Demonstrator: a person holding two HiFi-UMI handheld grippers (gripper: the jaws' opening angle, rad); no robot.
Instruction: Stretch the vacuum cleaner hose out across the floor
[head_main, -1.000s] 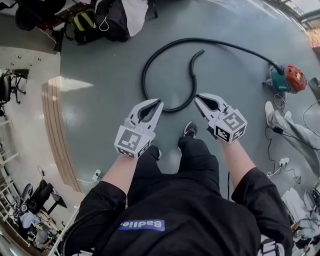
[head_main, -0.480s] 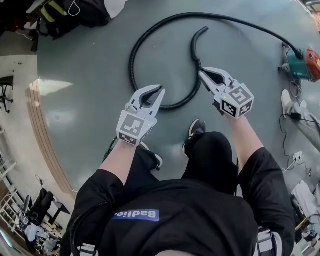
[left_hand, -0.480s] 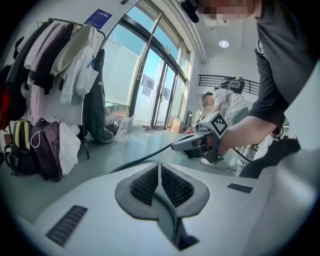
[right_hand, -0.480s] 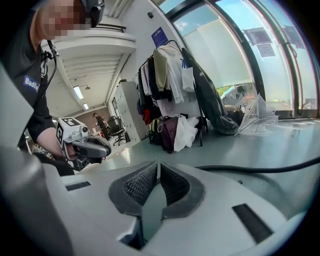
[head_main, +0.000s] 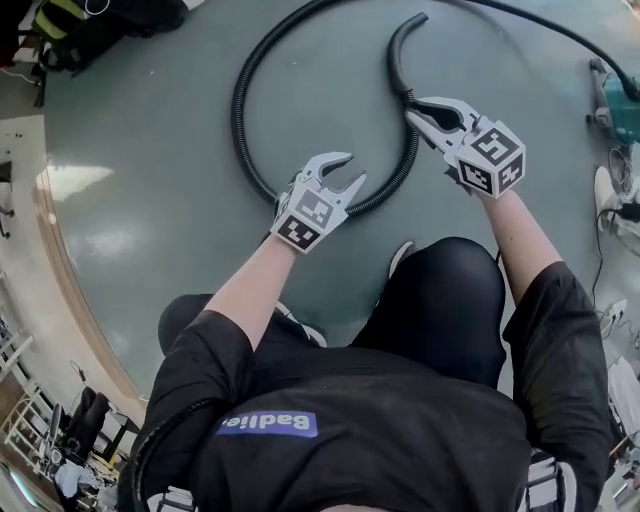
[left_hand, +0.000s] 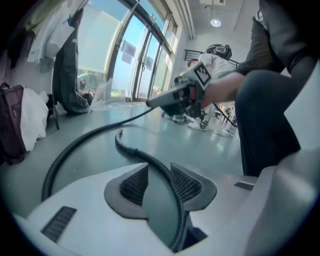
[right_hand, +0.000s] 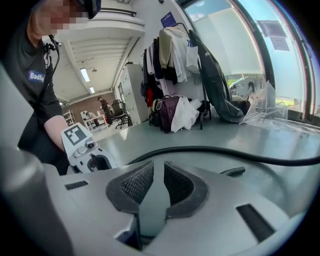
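The step in hand is judged to be the reach for a first grip. The left claw, its jaws just opened moderately, is set astride the near curve of the hose, unpinched. The right claw, just opened narrowly, is held over the hose, which shows low in its gap. Beyond both, the rest lies coiled on the floor. Next, both claws must be closed on it and drawn apart.

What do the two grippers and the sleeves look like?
Both the left gripper and right gripper are pale grey plastic with curved, beak-like jaws lined with dark ribbed pads; each carries a cube of black-and-white square markers. The person wears a black short-sleeved top.
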